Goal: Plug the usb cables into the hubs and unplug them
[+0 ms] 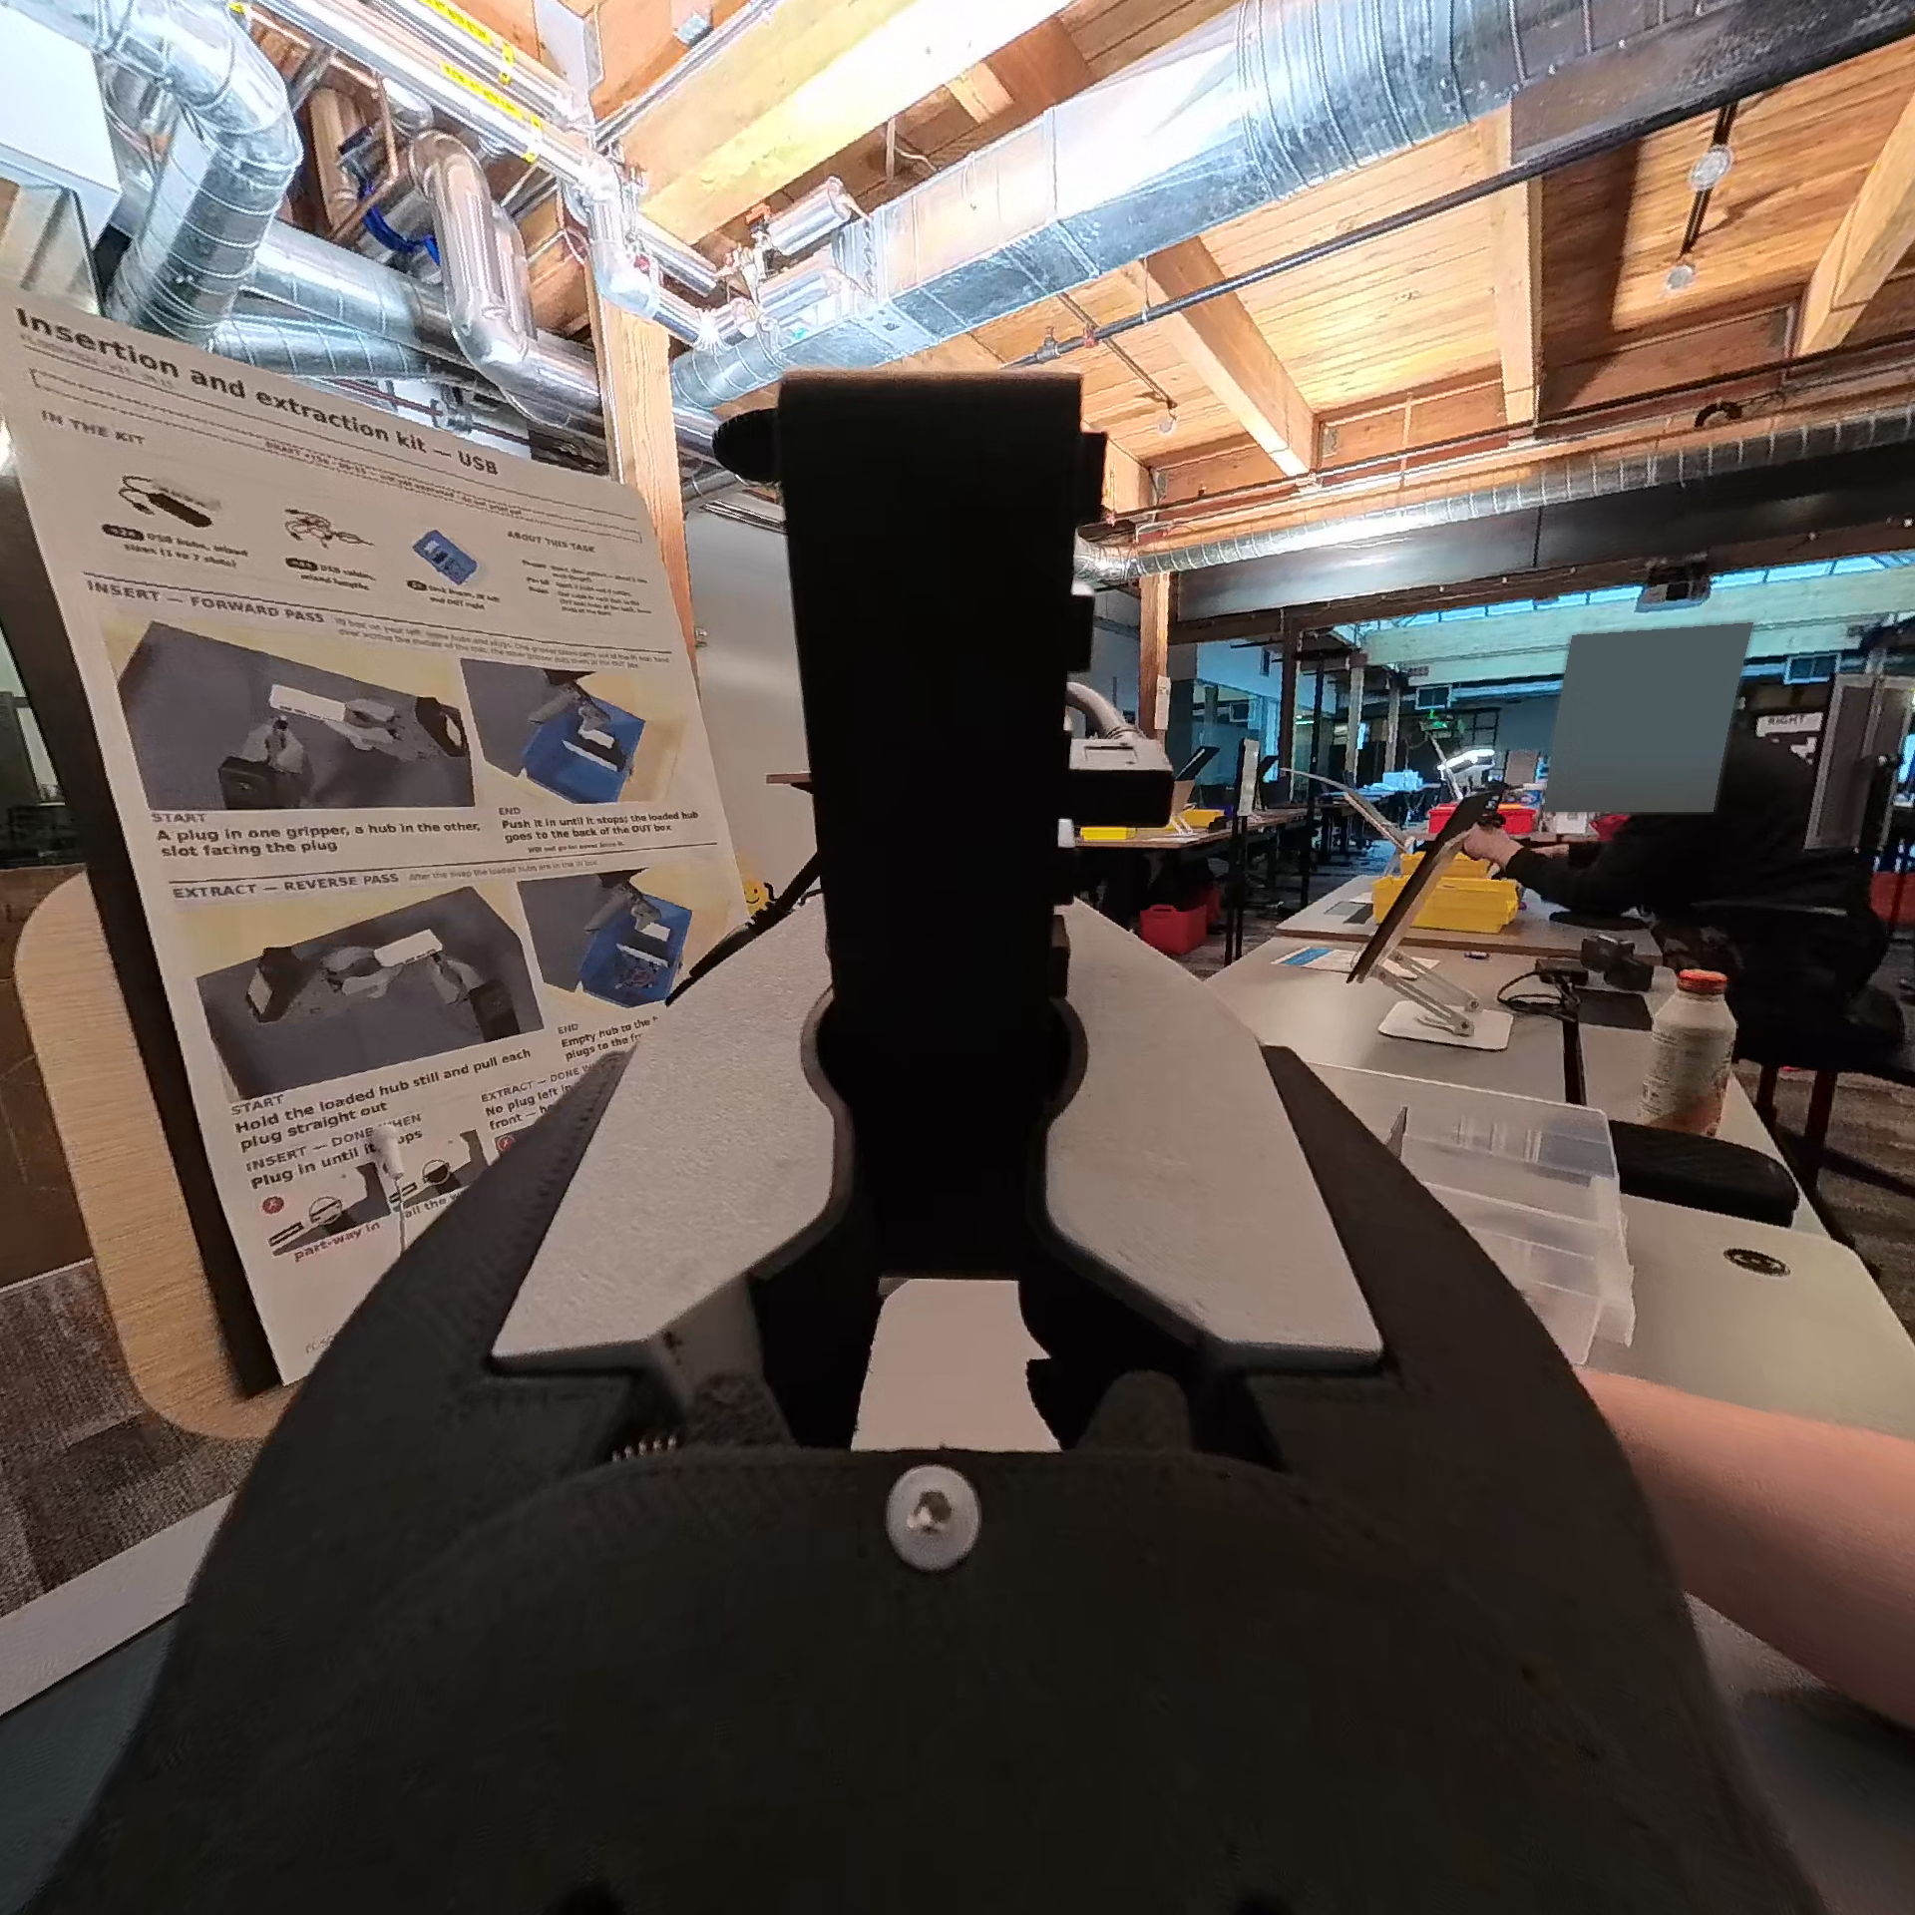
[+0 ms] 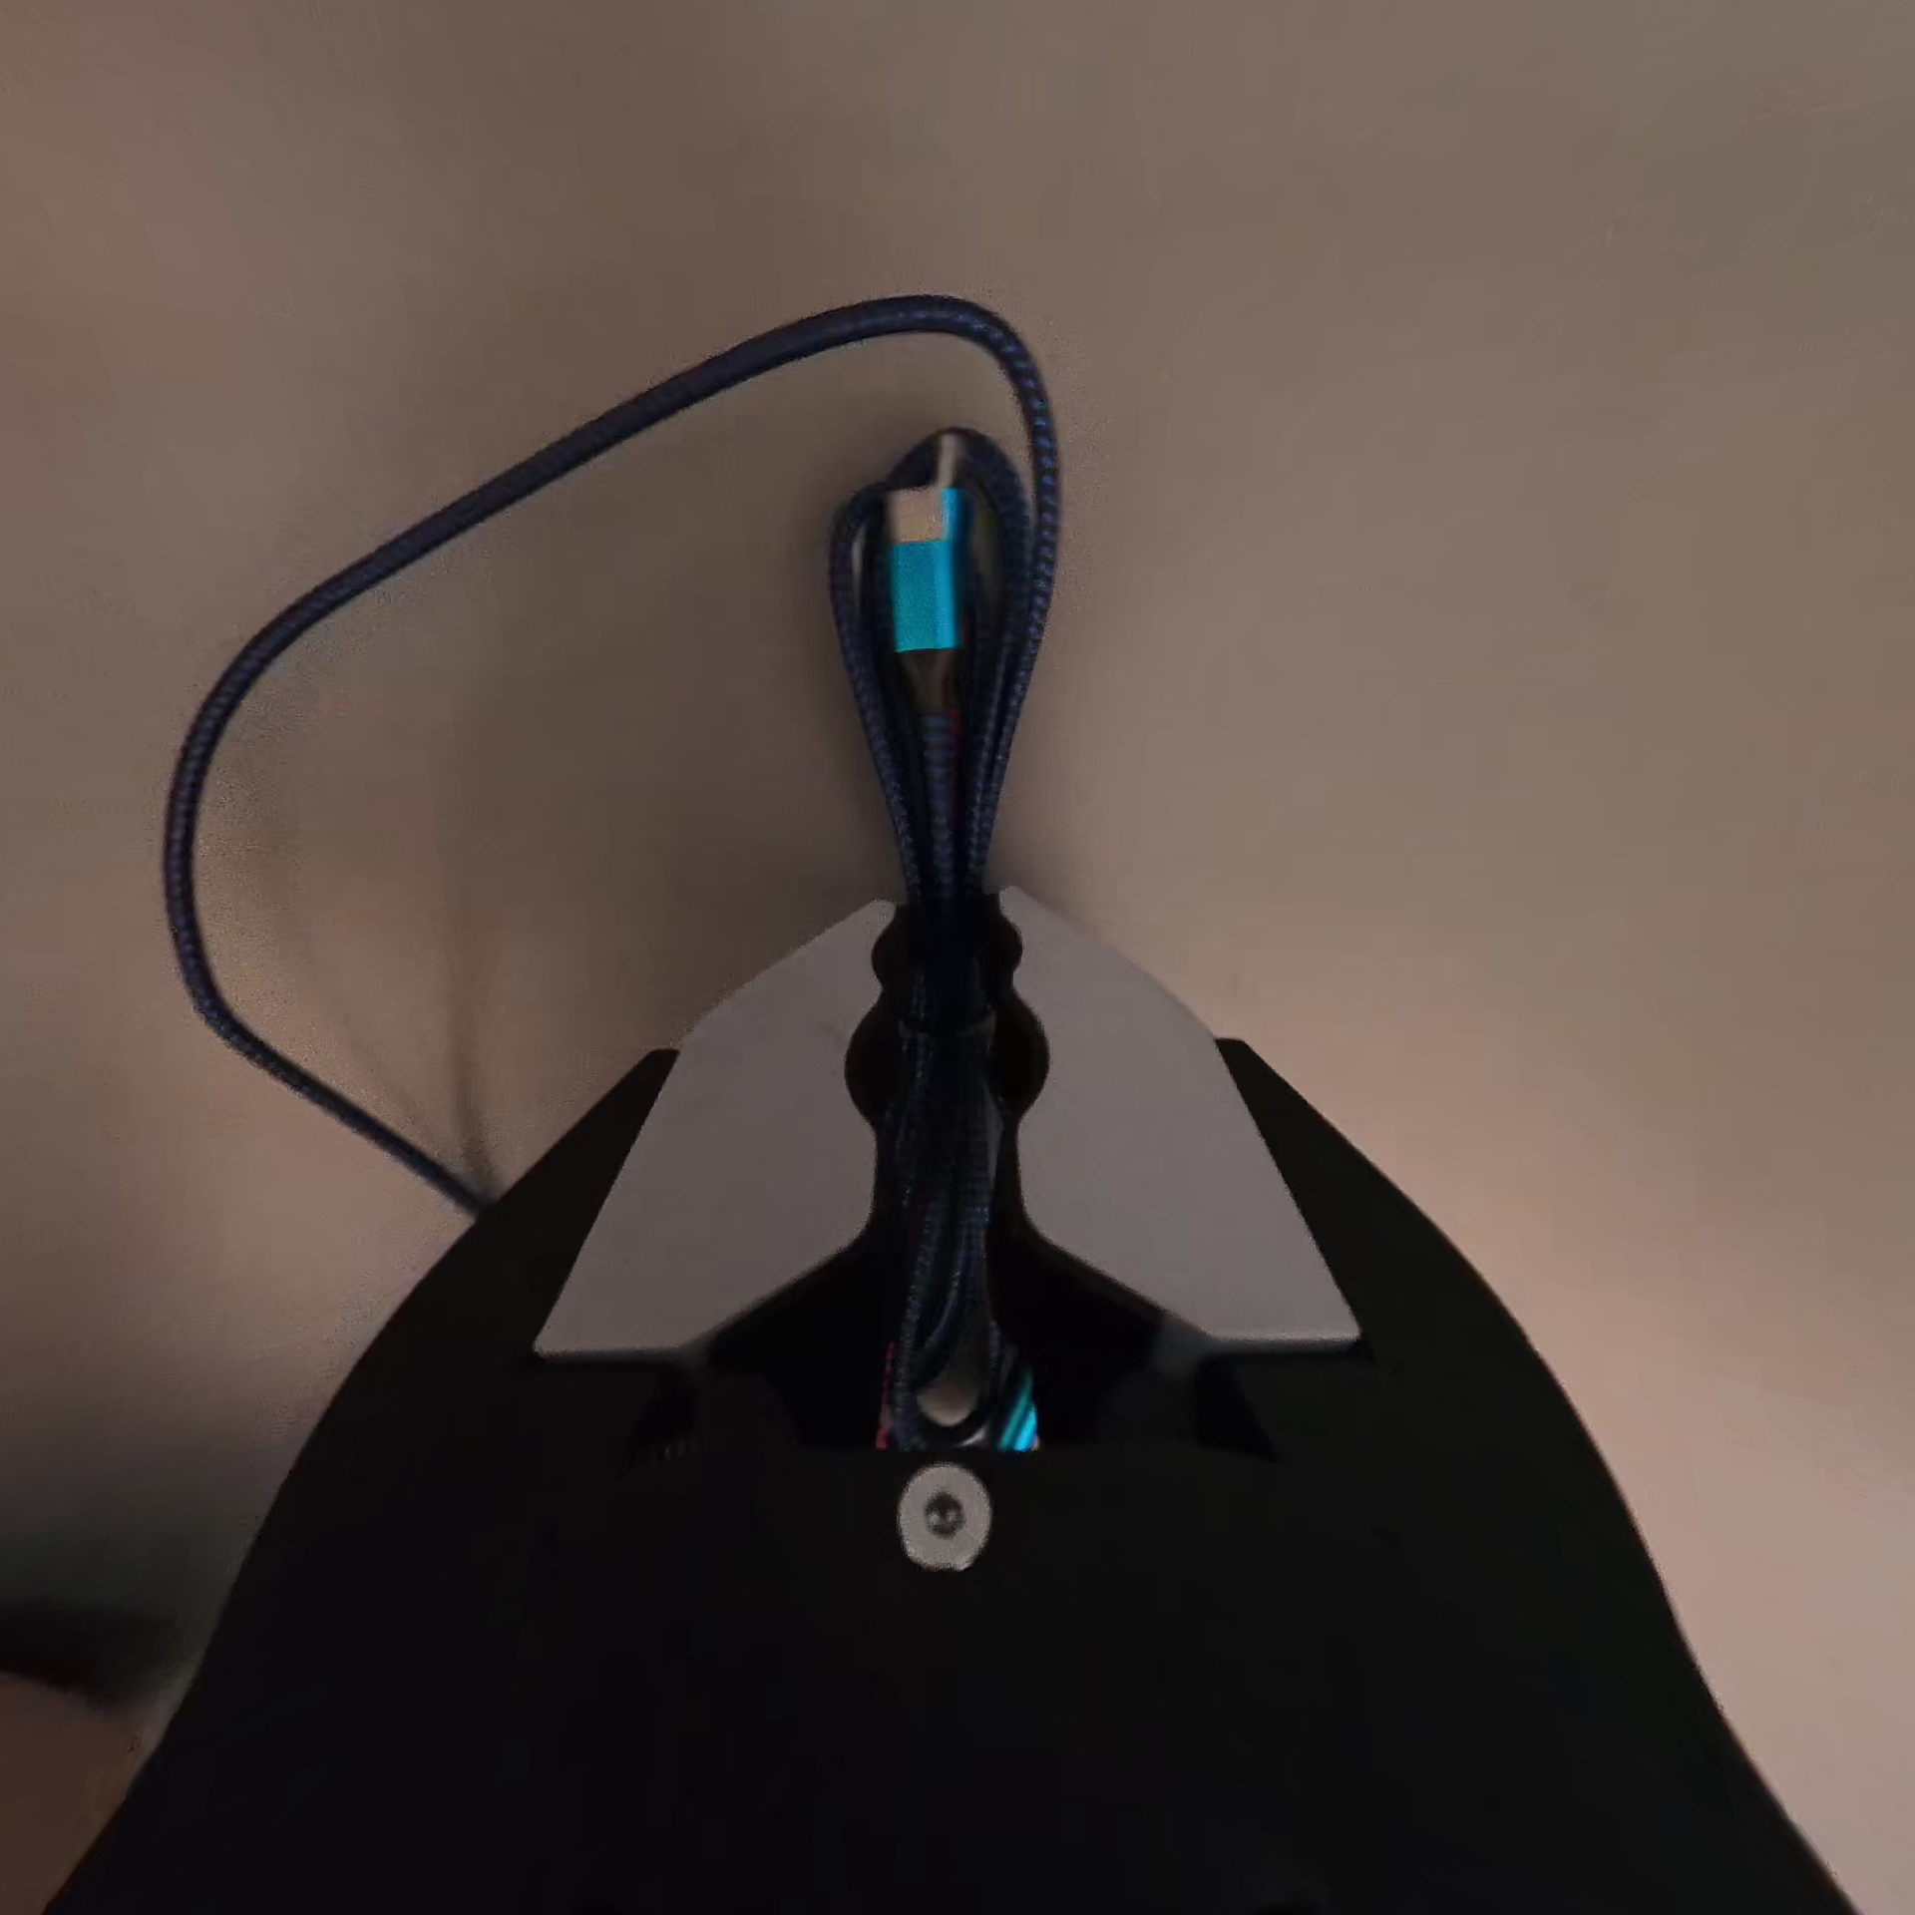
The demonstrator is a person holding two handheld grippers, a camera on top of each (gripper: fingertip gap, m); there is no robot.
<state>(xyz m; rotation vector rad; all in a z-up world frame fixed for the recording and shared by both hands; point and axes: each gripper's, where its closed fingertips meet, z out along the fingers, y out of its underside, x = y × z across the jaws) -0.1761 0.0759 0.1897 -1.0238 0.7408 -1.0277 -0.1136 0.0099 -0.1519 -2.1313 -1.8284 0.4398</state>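
In the left wrist view, my left gripper (image 1: 945, 995) is shut on a long black USB hub (image 1: 927, 725) that stands upright between the fingers. A grey plug with a cable (image 1: 1114, 762) sits in the hub's right side. In the right wrist view, my right gripper (image 2: 948, 912) is shut on a bundled dark blue braided USB cable (image 2: 938, 777). Its light blue plug (image 2: 922, 591) points away from the fingers, close to a plain beige surface. One loop of the cable (image 2: 311, 663) swings out to the left.
A printed instruction sheet (image 1: 342, 808) leans at the left. Clear plastic boxes (image 1: 1513, 1192), a bottle (image 1: 1687, 1057) and a tablet stand (image 1: 1430, 912) sit on the tables at right. A person sits at the far right. A bare forearm (image 1: 1782, 1554) shows at lower right. There is about 35 cm between the tips of the two grippers.
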